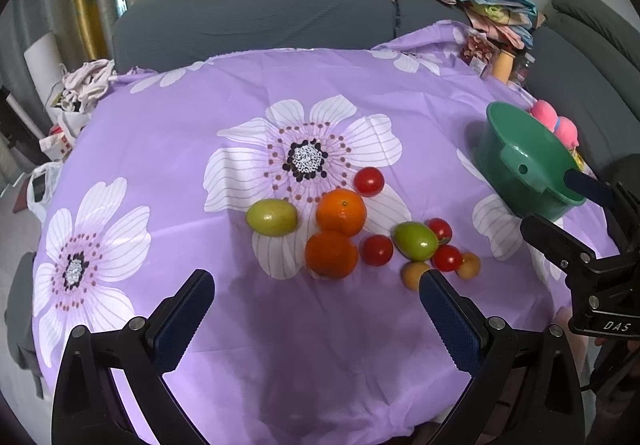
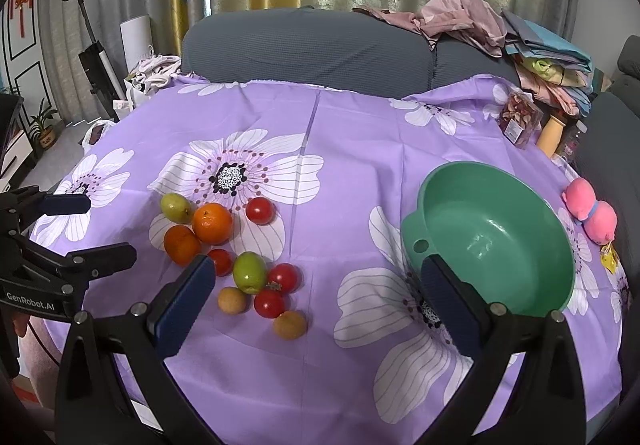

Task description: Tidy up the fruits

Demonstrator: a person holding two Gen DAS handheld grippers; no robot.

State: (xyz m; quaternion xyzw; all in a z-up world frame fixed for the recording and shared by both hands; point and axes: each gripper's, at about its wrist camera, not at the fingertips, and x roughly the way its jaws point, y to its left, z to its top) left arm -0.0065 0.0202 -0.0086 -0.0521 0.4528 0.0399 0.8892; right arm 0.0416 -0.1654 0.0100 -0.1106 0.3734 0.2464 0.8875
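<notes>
A: Nearest the lens, what do the grippers have?

B: Nothing. The left gripper (image 1: 316, 297) and right gripper (image 2: 314, 281) both hang over the purple flowered tablecloth (image 2: 340, 133), jaws spread wide and empty.

A: And the fruit?

B: Loose beyond the left gripper: two small tan round fruits (image 2: 290, 324), four red tomatoes (image 2: 269, 303), two green oval fruits (image 2: 249, 272), two oranges (image 2: 212, 223). The empty green plastic bowl (image 2: 492, 237) sits apart to their right, a grey sofa (image 2: 304, 45) behind.
</notes>
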